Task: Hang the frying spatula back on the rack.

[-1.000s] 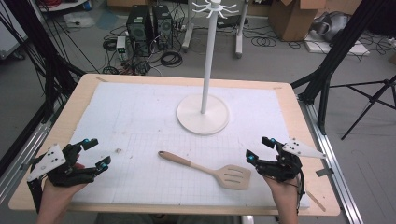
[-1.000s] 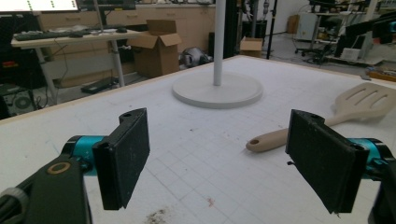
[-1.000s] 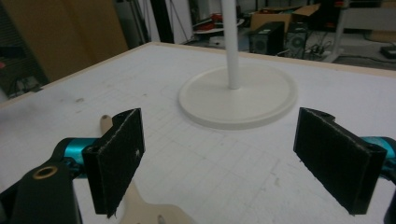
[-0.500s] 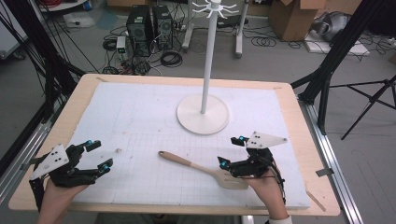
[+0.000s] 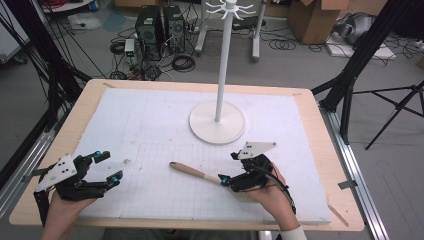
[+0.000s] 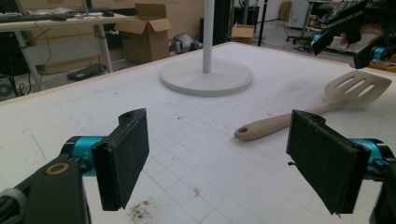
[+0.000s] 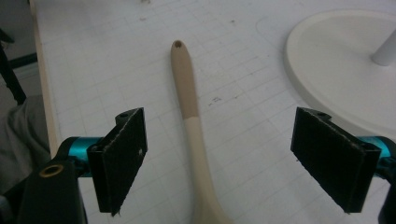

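A beige slotted spatula (image 5: 192, 172) lies on the white gridded mat (image 5: 150, 125), handle end pointing left. In the high view its head is hidden under my right gripper (image 5: 228, 168), which is open and hovers over where the handle meets the head. In the right gripper view the handle (image 7: 187, 93) runs up between the two wide-apart jaws (image 7: 224, 158) without touching either pad. My left gripper (image 5: 111, 166) is open and holds nothing near the front left of the mat. In the left gripper view (image 6: 224, 163) the whole spatula (image 6: 280, 122) lies ahead to the right.
A white hanging stand with a round base (image 5: 217, 122) and a tall pole (image 5: 224, 60) sits just behind the spatula; its base (image 7: 336, 60) is close to my right gripper. The wooden table edge (image 5: 325, 150) frames the mat. Cables and boxes lie on the floor beyond.
My right gripper has moved left from the table's right edge and turned over the spatula's head end, its jaws now straddling the handle. The left gripper has hardly moved.
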Action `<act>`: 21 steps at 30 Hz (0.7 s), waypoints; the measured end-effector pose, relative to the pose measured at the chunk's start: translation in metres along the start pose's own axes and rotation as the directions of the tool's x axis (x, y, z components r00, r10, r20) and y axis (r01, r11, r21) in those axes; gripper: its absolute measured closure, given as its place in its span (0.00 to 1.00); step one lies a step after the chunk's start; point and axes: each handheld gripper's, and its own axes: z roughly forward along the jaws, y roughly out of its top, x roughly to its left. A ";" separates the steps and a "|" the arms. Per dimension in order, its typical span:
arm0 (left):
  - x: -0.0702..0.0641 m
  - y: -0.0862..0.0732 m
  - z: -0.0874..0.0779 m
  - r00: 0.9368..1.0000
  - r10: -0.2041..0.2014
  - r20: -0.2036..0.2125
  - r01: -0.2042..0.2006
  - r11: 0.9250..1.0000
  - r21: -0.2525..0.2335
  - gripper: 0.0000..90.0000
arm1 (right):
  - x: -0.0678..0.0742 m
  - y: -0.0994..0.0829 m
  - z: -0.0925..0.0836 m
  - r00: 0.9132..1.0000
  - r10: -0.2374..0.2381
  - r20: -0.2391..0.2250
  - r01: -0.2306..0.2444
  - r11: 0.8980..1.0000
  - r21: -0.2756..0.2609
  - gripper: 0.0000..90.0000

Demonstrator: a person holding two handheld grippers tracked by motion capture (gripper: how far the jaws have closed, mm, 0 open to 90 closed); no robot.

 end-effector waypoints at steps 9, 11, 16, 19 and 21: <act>-0.001 -0.001 0.003 1.000 -0.004 0.007 0.004 1.000 0.011 0.24 | 0.005 0.001 0.019 0.999 -0.030 -0.023 0.032 0.993 0.111 0.22; -0.001 -0.001 0.003 1.000 -0.007 0.008 0.007 1.000 0.010 0.24 | 0.006 -0.001 0.022 0.999 -0.042 -0.022 0.045 0.990 0.133 0.25; -0.001 -0.002 0.004 1.000 -0.013 0.008 0.013 1.000 0.017 0.24 | 0.008 -0.003 0.029 0.997 -0.068 -0.035 0.073 0.981 0.179 0.31; -0.001 -0.002 0.005 1.000 -0.009 0.010 0.009 1.000 0.019 0.24 | 0.010 -0.005 0.033 0.996 -0.065 -0.055 0.076 0.974 0.215 0.38; -0.002 -0.002 0.005 1.000 -0.011 0.010 0.010 1.000 0.020 0.24 | 0.010 -0.007 0.036 0.997 -0.055 -0.059 0.068 0.969 0.239 0.41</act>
